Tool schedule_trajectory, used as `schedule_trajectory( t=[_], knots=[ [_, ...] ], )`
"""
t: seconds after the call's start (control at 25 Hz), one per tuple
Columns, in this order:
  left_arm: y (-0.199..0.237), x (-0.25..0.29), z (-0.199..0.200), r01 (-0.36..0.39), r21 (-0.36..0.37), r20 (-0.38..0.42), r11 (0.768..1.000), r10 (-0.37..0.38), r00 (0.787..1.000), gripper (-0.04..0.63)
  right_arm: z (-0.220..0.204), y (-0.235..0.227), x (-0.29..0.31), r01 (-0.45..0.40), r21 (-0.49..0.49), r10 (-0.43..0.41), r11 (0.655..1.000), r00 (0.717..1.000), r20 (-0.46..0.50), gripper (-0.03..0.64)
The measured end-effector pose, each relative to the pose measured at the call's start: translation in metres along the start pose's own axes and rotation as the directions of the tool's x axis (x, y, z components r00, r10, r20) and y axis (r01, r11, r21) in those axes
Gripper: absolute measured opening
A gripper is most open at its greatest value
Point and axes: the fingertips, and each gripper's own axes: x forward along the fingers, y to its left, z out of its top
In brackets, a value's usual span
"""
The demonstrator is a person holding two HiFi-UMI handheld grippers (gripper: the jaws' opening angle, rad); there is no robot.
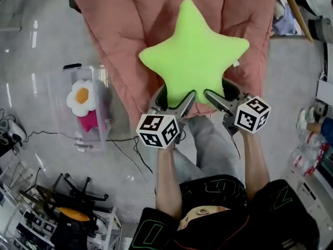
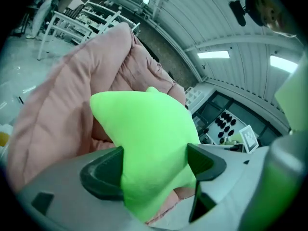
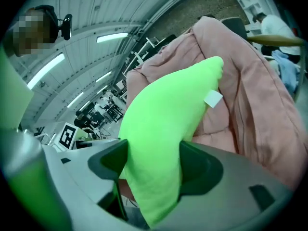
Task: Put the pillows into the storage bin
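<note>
Two grippers share one load, the green star pillow [image 1: 195, 51], which sits at the upper centre of the head view against a pink quilt [image 1: 130, 14]. Whether it rests on the quilt or hangs clear of it cannot be told.

Jaw state: the left gripper [image 1: 174, 99] pinches the star's lower-left arm and the right gripper [image 1: 222, 94] pinches its lower-right arm. Each gripper view shows plush filling the gap between the dark pads [image 2: 103, 174]. The fabric narrows where they bear on it, so the jaws stand wide but are pressed on the pillow.

Destination: the clear storage bin [image 1: 57, 105] stands on the floor at the left of the frame, well apart from the star. A white flower pillow [image 1: 82, 95] with an orange centre already lies in it, over a pink item [image 1: 89, 121].

Handling assessment:
- The pillow looks light, soft and readily compressed.
- It is not fragile, and the plush cover should not slip much.
- The arms fold under pressure, so a hold near a tip may work loose.
- A hold at the root of each arm, close to the body, is judged the firmer one.
- With both holds low, the upper body may flop forward in transit.
- The small white tag [image 1: 237, 63] on the right arm is no place to grip.
</note>
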Motion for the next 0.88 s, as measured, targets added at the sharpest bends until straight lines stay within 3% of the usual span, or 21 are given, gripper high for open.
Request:
schedule_trajectory(
  t=[0.2, 0.48, 0.64, 0.88],
  knots=[
    [0.002, -0.059, 0.043, -0.038, -0.032, 0.133, 0.999, 0.042, 0.99, 0.413, 0.037, 0.065, 0.013, -0.078, -0.122, 0.078, 0.989, 0.997, -0.004, 0.339],
    [0.043, -0.157, 0.072, -0.104, -0.137, 0.273, 0.985, 0.138, 0.952, 0.413, 0.048, 0.164, 0.063, -0.216, -0.241, 0.197, 0.946, 0.975, -0.1, 0.339],
    [0.083, -0.216, 0.084, -0.166, -0.194, 0.342, 0.967, 0.226, 0.912, 0.411, 0.043, 0.223, 0.11, -0.318, -0.284, 0.274, 0.905, 0.944, -0.182, 0.339],
    [0.171, -0.314, 0.08, -0.233, -0.314, 0.411, 0.921, 0.353, 0.84, 0.411, 0.006, 0.321, 0.2, -0.452, -0.321, 0.352, 0.832, 0.878, -0.323, 0.339]
  ],
)
